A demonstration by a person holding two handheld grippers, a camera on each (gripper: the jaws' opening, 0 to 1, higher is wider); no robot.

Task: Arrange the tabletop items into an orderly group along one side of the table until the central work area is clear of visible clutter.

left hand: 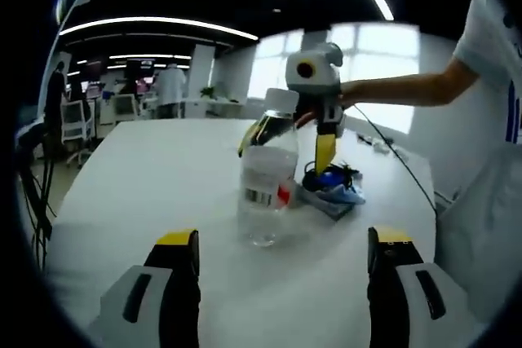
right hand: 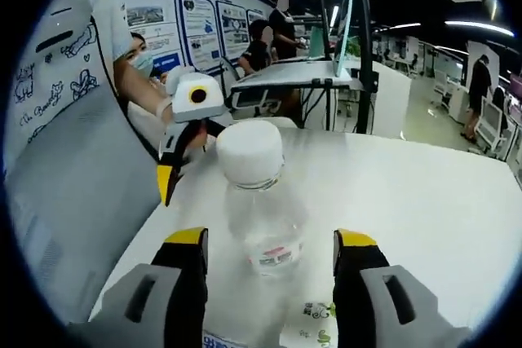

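Observation:
A clear plastic water bottle with a white cap stands upright on the white table. My right gripper reaches in from the right, held by a hand, its yellow-tipped jaws open on either side of the bottle's upper part. In the right gripper view the bottle stands close between the open jaws of the right gripper. My left gripper is open, a short way in front of the bottle with nothing between its jaws. Across the bottle, the left gripper shows in a hand.
Behind the bottle lies a small pile: a blue item and a black cable on a flat grey pad. A printed leaflet lies under my right gripper. A thin cable runs along the table's right side. A person in white stands there.

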